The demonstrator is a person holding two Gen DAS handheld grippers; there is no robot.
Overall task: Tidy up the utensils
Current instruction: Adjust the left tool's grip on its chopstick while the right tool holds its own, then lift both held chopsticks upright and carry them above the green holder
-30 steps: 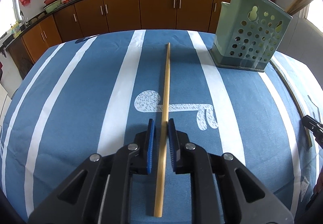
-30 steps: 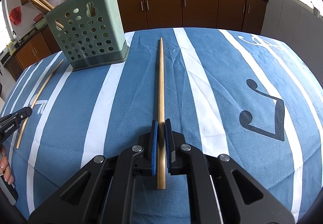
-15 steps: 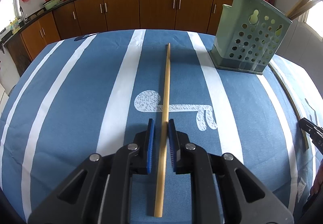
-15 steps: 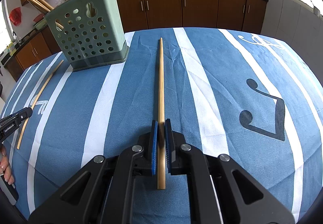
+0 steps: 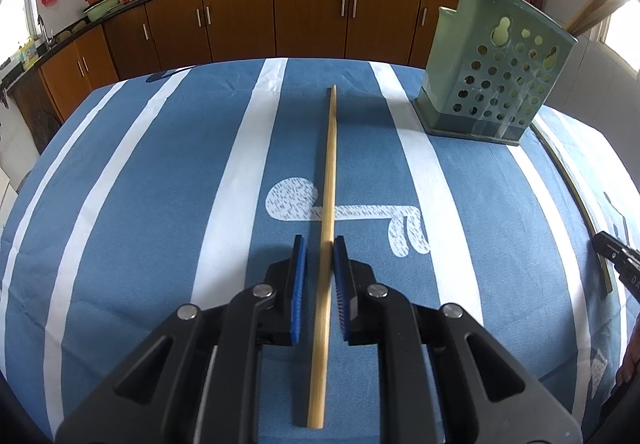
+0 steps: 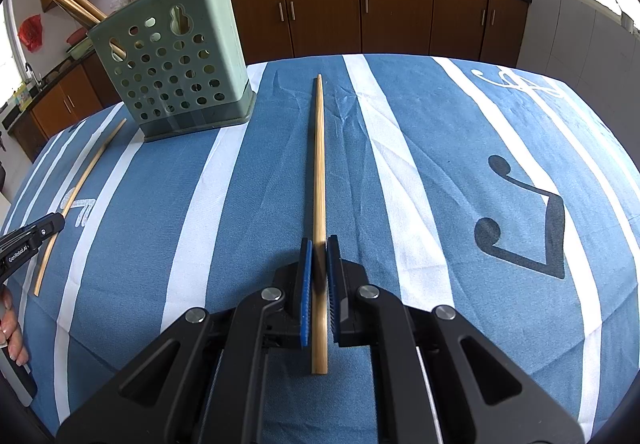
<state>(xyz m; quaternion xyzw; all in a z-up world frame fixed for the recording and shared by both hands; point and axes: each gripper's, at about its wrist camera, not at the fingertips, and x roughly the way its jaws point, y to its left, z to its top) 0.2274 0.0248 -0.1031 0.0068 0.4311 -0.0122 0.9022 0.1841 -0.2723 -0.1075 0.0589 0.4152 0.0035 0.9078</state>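
1. Two slim, round, pale bamboo chopsticks are the things to tidy. The left chopstick [image 5: 329, 184] runs lengthwise between the jaws of the left gripper [image 5: 319, 240]. The right chopstick [image 6: 319, 164] runs the same way through the right gripper [image 6: 319, 240]. Both point away over the table, and whether either is clear of the cloth I cannot tell.
2. The right claw is pressed together on its stick, pinching it near the blunt end. The left claw is narrowed around its stick but not clamped: a gap shows beside one pad.
3. Risk, as I judge it: lifting with the left claw this loose would let the stick slide out or roll off. Each stick is gripped close to one end, so the long free part could swing or droop and miss the opening.
4. The pale green plastic utensil holder [image 5: 500, 84] stands upright further back on the table, between the two sticks and apart from both. Other long wooden sticks already lean out of its top. A new one could knock against them, or the holder could tip if pushed.
5. The pads [image 5: 298, 284] are blue and ribbed, which suits smooth bamboo. The holder's walls are rigid and pierced with round holes.
6. The blue cotton tablecloth with white stripes [image 5: 160, 204] is soft and slightly creased.
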